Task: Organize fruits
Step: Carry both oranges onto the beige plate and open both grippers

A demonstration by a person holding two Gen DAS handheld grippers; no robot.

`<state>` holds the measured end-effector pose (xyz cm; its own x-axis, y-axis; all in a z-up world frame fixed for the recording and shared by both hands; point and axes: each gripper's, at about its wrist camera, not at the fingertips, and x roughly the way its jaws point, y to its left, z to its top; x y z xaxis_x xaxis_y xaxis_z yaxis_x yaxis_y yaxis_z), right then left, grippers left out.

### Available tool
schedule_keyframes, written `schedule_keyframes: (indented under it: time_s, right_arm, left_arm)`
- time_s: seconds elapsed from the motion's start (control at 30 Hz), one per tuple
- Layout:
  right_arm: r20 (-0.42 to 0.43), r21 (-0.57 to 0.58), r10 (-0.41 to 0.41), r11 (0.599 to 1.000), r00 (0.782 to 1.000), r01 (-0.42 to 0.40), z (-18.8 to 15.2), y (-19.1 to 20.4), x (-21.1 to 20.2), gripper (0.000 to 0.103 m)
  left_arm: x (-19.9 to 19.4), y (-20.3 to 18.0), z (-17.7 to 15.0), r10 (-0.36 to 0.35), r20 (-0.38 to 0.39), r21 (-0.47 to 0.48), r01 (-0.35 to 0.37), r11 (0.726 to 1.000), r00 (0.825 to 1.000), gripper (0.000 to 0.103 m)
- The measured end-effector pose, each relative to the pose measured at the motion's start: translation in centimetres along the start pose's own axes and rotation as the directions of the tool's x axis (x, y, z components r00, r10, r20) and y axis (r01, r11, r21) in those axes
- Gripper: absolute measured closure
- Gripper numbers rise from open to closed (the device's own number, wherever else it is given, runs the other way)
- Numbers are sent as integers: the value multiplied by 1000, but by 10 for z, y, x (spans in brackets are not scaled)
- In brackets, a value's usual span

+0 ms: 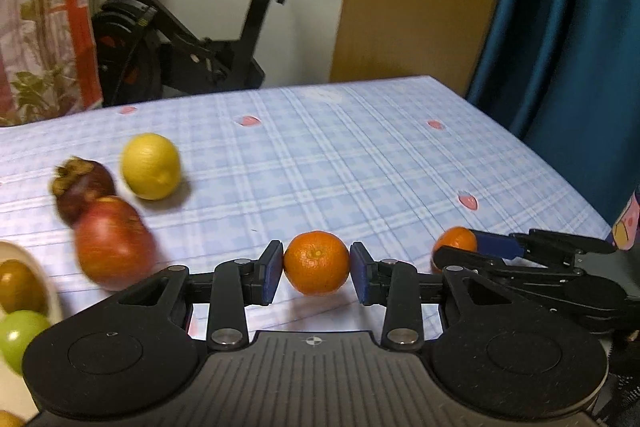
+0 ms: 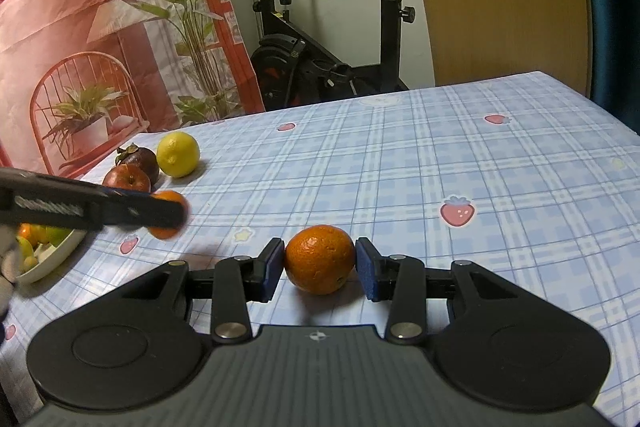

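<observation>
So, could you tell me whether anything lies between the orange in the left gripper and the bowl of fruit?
Nothing solid blocks it. The left gripper holds its orange, and the bowl sits to its left. The red apple lies near that path, just behind the bowl's rim, so it may crowd the approach.

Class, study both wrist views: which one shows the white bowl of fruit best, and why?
The right wrist view: the white bowl shows its rim and some fruit inside, though the left gripper crosses above it. The left wrist view catches only a blurred rim section at the frame's edge.
</observation>
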<state>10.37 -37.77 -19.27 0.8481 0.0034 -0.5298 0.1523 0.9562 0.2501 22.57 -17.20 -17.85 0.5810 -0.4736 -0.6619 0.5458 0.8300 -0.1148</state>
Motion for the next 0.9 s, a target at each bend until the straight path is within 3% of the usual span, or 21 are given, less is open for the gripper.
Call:
schedule_keyframes:
  time_s: [0.2, 0.43, 0.67, 0.9]
  right_arm:
    - [-22, 4, -16, 1000, 1000, 16, 3, 3, 1, 62]
    - [-15, -50, 33, 998, 999, -34, 24, 33, 1, 62]
    - [-41, -163, 147, 975, 988, -152, 47, 102, 27, 62]
    - [-143, -337, 275, 890, 951, -308, 38, 204, 65, 62]
  left_arm:
    - [-34, 26, -2, 30, 33, -32, -29, 999, 999, 65]
    - [-75, 75, -8, 89, 69, -103, -82, 991, 994, 65]
    - [-108, 138, -26, 173, 72, -171, -159, 972, 982, 65]
    - [-118, 173, -41, 175, 53, -200, -161, 966, 983, 65]
